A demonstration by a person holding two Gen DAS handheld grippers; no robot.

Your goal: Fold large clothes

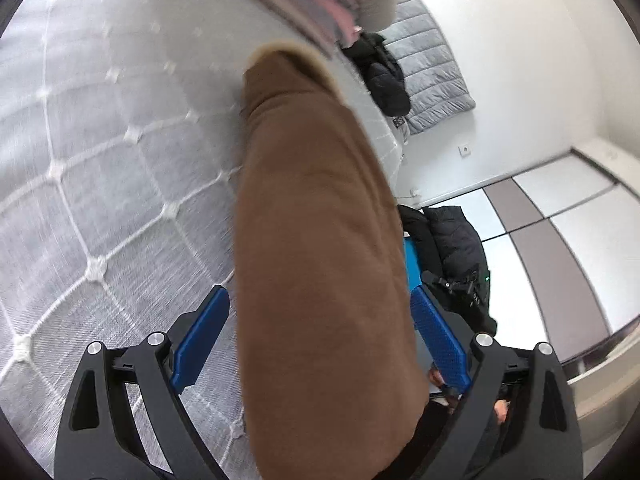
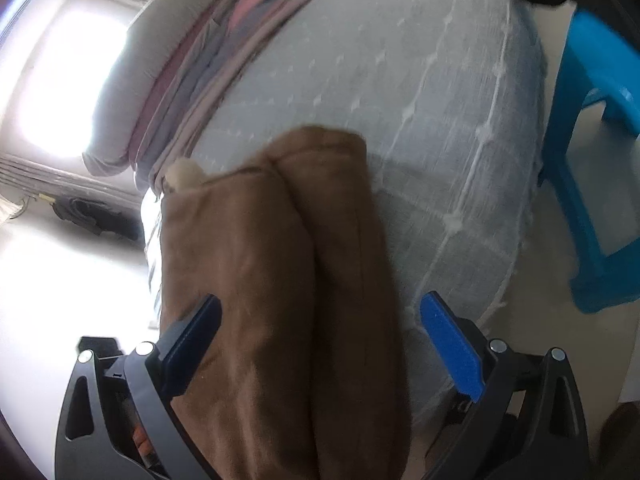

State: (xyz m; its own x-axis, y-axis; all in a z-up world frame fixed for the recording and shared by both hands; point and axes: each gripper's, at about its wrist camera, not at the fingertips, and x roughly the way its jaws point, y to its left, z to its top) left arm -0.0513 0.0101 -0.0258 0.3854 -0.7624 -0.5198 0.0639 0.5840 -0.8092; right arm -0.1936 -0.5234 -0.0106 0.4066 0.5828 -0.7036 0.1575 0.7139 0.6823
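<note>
While between both claws, brown garment point(image 1: 320, 240).

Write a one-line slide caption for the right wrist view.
Open right gripper straddles a folded brown garment over the quilted mattress.

Brown garment point(image 2: 280, 280) between parted right gripper point(image 2: 320, 344) fingers point(image 2: 452, 344) — over grey mattress point(image 2: 400, 100); blue stool point(image 2: 592, 160) beside

Left tool point(image 1: 320, 344) jaws spread wide; right tool point(image 2: 320, 344) jaws likewise wide apart, both angled downward.
</note>
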